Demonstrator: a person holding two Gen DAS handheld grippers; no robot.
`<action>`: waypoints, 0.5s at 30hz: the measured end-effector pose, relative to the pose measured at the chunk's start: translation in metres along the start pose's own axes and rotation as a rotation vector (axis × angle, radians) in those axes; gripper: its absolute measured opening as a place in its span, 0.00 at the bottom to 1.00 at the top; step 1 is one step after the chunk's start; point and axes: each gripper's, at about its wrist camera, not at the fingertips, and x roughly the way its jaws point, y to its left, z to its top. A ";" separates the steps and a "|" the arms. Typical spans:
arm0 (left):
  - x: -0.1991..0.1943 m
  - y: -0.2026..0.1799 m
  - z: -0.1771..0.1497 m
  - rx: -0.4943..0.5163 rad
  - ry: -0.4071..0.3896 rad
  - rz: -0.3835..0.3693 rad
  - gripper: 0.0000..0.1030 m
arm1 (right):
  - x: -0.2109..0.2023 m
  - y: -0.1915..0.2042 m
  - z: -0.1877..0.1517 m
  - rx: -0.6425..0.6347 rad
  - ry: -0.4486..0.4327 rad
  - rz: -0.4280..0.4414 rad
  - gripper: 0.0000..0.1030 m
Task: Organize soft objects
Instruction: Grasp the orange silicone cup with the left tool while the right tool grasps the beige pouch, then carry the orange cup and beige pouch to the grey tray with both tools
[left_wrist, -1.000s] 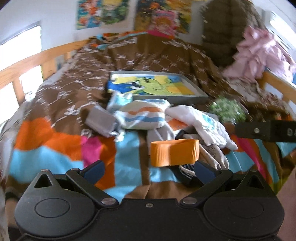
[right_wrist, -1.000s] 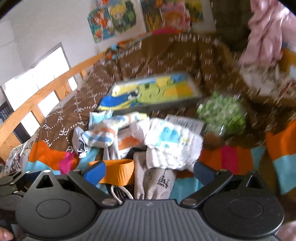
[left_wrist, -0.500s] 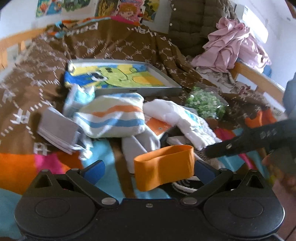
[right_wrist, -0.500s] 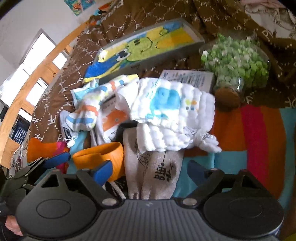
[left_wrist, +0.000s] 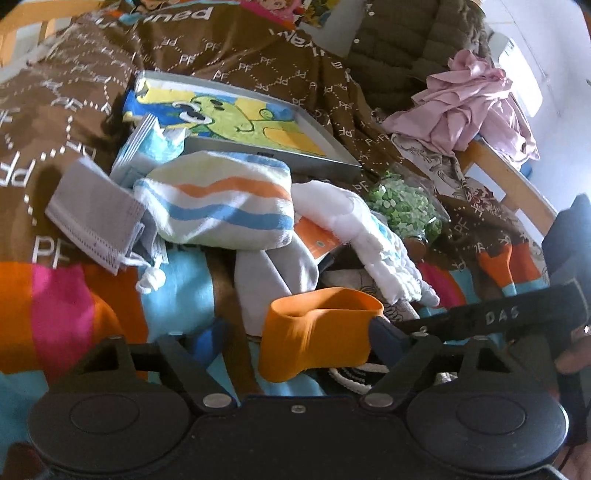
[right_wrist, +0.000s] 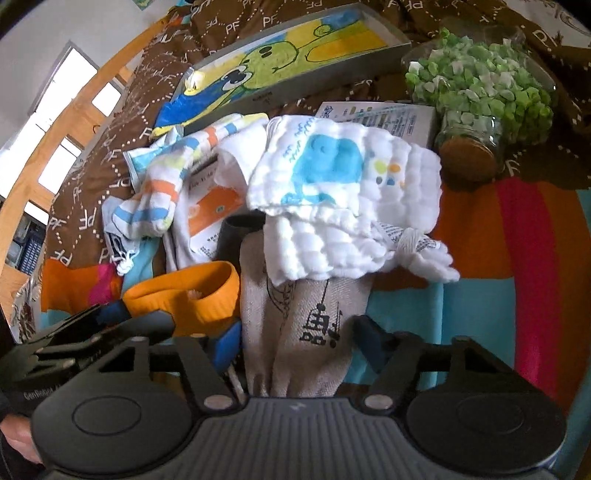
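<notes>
My left gripper (left_wrist: 291, 341) is closing with the floppy orange elastic band (left_wrist: 317, 332) between its fingers; I cannot tell whether the pads press it yet. My right gripper (right_wrist: 295, 343) is closing around the beige printed canvas pouch (right_wrist: 310, 332), pads not clearly touching. Both lie at the near edge of the pile on the colourful striped blanket (right_wrist: 517, 258). A white quilted cloth with a blue whale (right_wrist: 343, 184) drapes over the pouch's far end; a striped terry towel (left_wrist: 221, 203) lies far left.

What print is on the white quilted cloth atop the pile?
A blue whale on the white cloth, clearest in the right wrist view.
</notes>
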 end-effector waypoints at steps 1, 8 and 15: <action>0.000 0.001 -0.001 -0.014 0.003 -0.007 0.73 | 0.000 0.001 0.000 -0.004 0.000 -0.001 0.60; 0.004 0.004 -0.003 -0.068 0.037 -0.054 0.36 | 0.001 0.002 -0.003 -0.013 -0.001 0.007 0.43; -0.001 0.003 -0.001 -0.112 0.035 -0.040 0.19 | -0.002 0.003 -0.005 -0.024 -0.011 0.020 0.22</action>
